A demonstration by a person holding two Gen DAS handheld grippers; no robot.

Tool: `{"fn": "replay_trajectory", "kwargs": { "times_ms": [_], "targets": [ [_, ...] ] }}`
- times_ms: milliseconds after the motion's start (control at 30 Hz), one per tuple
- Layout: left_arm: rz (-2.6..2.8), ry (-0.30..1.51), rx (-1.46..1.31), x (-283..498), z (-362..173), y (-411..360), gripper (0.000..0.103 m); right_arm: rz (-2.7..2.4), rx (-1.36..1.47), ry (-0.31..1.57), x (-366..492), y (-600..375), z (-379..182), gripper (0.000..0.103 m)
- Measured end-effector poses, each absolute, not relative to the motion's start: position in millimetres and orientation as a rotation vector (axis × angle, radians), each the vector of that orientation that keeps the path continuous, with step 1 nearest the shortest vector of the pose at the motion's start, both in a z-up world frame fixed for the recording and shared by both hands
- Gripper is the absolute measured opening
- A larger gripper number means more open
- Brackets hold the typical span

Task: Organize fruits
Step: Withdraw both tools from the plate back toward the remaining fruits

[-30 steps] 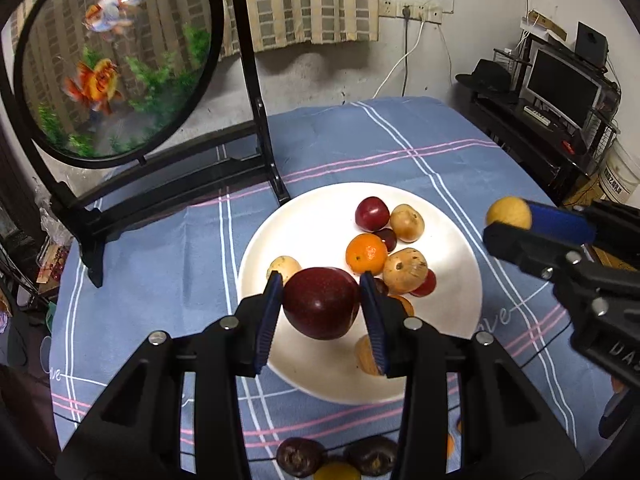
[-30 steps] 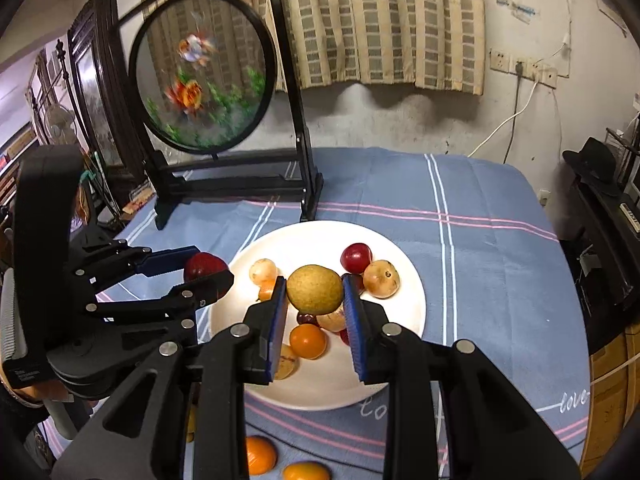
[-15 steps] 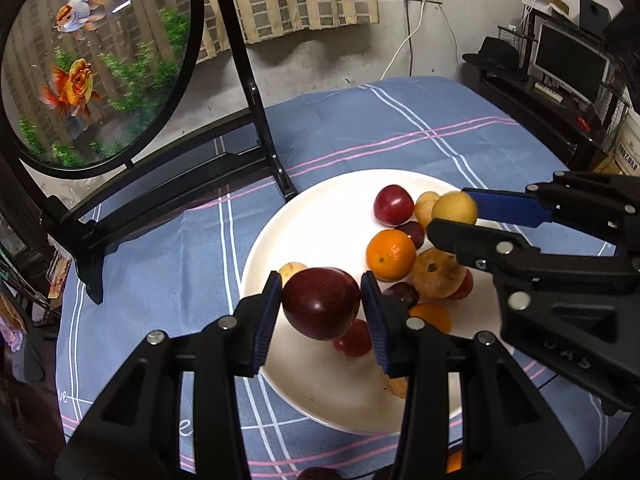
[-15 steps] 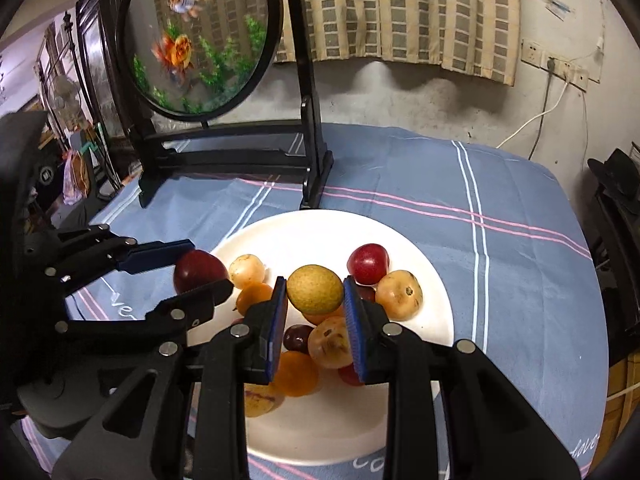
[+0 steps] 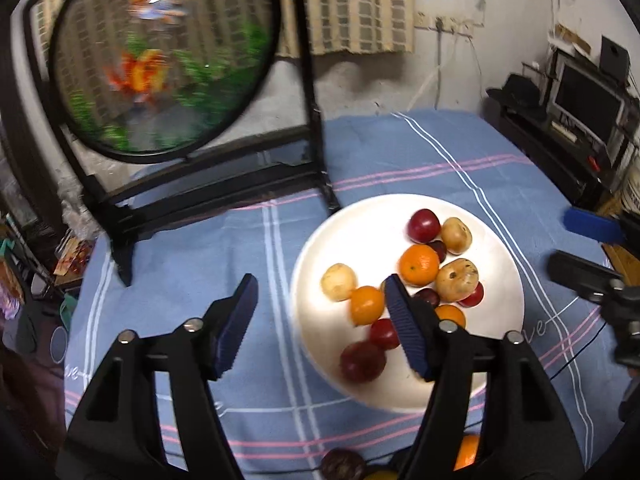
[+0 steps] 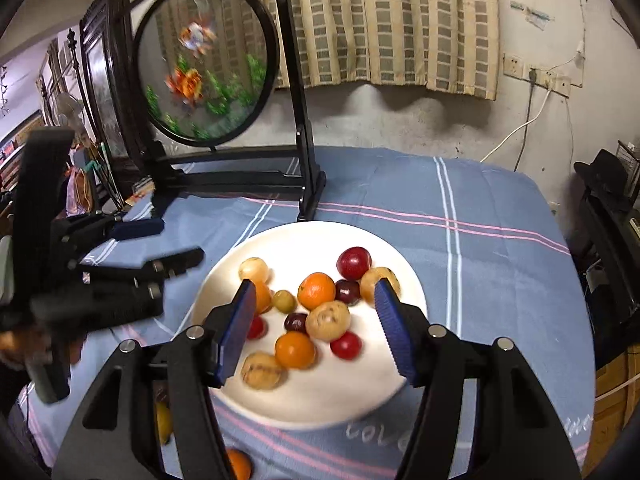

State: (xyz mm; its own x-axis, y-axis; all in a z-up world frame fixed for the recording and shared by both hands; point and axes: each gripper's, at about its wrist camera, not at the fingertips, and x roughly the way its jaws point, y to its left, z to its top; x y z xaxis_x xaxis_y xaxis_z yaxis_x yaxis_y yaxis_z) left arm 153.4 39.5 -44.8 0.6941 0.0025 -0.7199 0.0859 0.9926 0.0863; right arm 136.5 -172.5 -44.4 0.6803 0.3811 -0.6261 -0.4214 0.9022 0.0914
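Note:
A white plate on the blue cloth holds several fruits: oranges, red plums, tan round ones. My left gripper hangs over the plate's near-left edge, jaws opening, with nothing between them. A dark red plum lies blurred on the plate just below it. My right gripper is above the plate's near side, jaws also opening and empty. A small yellow-green fruit rests among the others. Each gripper shows in the other's view: right gripper, left gripper.
A round fish-painted screen on a black stand rises behind the plate. Loose fruits lie on the cloth near me: a dark plum, an orange, a yellow one. A monitor sits right of the table.
Both grippers opened. The dark red plum left the left jaws and the yellow-green fruit left the right jaws; both now lie on the plate. The grippers drew apart.

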Motion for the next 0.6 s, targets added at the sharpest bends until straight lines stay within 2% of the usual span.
{"fn": "replay_trajectory", "kwargs": {
  "times_ms": [167,300,467,600],
  "targets": [
    [-0.007,0.803,0.092,118,-38,61,0.075,0.495,-0.02,0.717,84,-179,-44,0.063],
    [-0.007,0.844,0.076,80,-49,71,0.076,0.516,-0.061,0.803,38,-170,-80,0.063],
    [-0.083,0.93,0.111,25,-85,61,0.076,0.476,-0.11,0.919,7,-173,-122,0.063],
    [-0.116,0.995,0.155,0,-124,43,0.076,0.457,-0.087,0.944,-3,-184,-129,0.063]
  ]
}}
